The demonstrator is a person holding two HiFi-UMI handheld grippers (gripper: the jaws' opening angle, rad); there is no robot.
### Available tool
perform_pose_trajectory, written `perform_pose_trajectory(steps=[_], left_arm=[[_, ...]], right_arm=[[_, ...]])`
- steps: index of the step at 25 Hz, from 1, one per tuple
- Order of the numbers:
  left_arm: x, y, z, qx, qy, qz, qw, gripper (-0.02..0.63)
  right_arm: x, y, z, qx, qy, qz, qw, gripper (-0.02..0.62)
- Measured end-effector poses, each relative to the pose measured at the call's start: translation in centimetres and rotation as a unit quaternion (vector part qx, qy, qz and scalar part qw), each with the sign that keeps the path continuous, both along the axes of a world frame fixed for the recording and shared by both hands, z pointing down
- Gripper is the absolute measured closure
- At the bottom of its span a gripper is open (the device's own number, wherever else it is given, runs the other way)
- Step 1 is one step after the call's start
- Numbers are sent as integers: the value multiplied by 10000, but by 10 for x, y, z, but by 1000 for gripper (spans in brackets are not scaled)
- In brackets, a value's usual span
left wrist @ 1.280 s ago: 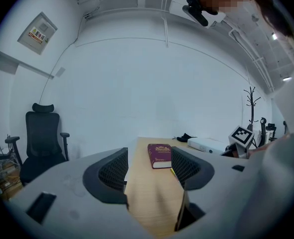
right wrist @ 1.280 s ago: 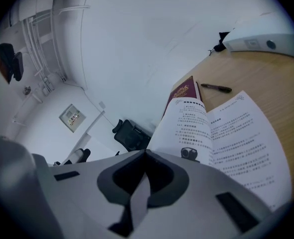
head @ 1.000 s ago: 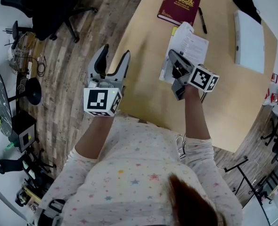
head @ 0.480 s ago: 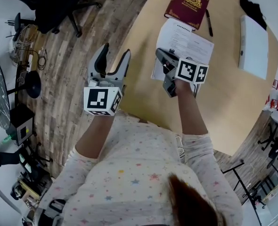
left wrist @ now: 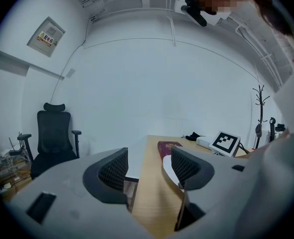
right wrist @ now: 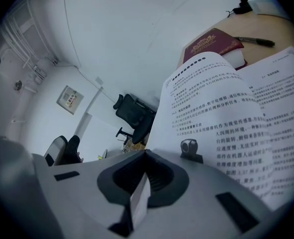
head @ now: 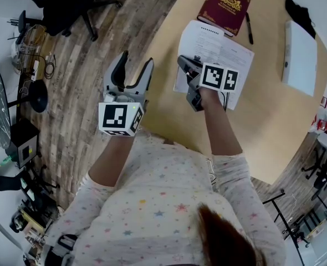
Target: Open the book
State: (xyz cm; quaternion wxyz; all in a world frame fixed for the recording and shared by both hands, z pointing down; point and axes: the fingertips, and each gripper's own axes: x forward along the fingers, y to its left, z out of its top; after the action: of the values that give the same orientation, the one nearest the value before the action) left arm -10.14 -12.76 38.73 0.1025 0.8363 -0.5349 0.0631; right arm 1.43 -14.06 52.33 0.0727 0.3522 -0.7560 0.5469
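Pinching the near edge of the white printed booklet (head: 221,43) between closed jaws, the right tool (head: 185,65) appeared to lift a leaf off the desk (head: 274,115) at centre frame. The left tool (head: 136,65) hung wide and empty at the desk's left edge. A closed red book (head: 225,4) lay at upper right. Opening looked under way; the next move called for swinging the held leaf over flat.

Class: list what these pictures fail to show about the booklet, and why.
Head view: the right gripper covers its grip on the white booklet.
Right gripper view: how many sheets it pinches is unclear.
Left gripper view: a jaw of the left gripper hides most of the booklet.
Head view: the red book's title is too small.
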Motion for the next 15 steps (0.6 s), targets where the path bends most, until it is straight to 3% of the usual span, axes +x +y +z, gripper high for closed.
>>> perform_pose_trajectory(steps=[15], left_arm=[[-13,0,-1,18,-34,-119,9999,336]], right_arm=[[-37,-12,16,-269,-39,-178,9995,595]])
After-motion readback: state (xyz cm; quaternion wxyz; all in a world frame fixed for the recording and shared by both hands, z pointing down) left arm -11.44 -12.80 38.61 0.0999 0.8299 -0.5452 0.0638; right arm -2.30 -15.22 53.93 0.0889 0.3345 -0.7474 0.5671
